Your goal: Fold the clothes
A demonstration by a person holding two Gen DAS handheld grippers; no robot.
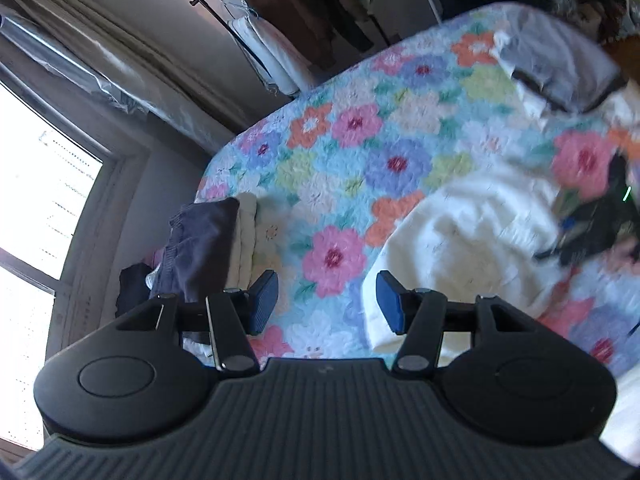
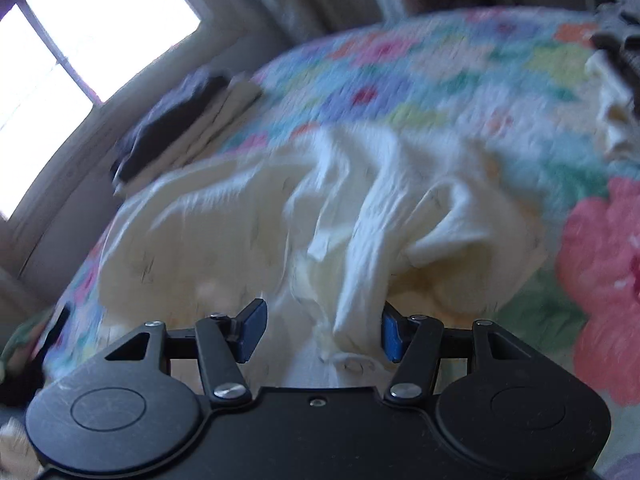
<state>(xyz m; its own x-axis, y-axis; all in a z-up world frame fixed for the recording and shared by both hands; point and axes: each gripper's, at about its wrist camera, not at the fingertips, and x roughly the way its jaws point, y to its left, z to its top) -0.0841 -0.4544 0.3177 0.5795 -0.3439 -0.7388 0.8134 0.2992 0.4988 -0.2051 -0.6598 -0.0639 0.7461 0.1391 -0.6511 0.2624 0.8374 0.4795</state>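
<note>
Right gripper (image 2: 320, 334), blue-padded jaws parted and gripping nothing, hangs directly over the near hem of the crumpled cream cotton garment (image 2: 304, 208), whose long folds run away from it across the flowered patchwork quilt (image 2: 460, 80). Left gripper (image 1: 328, 300), likewise released, sits higher and off the garment's left edge, so the right hand looks nearer for the next pinch.

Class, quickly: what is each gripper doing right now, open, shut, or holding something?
Left gripper: open, nothing between its jaws.
Right gripper: open, with cream garment fabric between its jaws, not pinched.
</note>
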